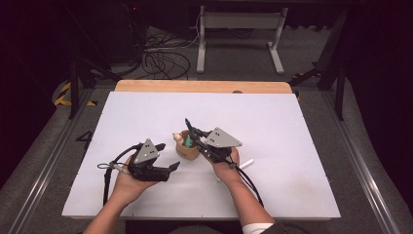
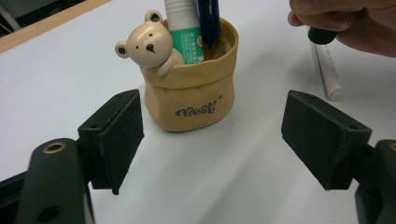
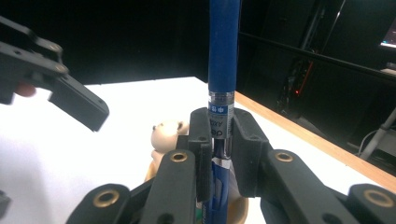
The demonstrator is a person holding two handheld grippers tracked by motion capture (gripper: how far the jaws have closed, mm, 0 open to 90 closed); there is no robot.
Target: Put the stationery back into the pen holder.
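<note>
Right tongs [image 3: 217, 140] clamped on blue pen [image 3: 223, 60], upright, tip inside bear holder [image 2: 189, 93]; left tongs [image 2: 212, 135] wide open, empty, holder just beyond.

Your left gripper [image 2: 212, 144] has bare table [image 1: 146, 112] ahead up to the bear pen pot [image 2: 189, 93]. Pot mouth is crowded: glue stick [image 2: 184, 32] plus blue pen [image 2: 208, 21]. White marker [image 2: 327, 70] lies just right of the pot.
</note>
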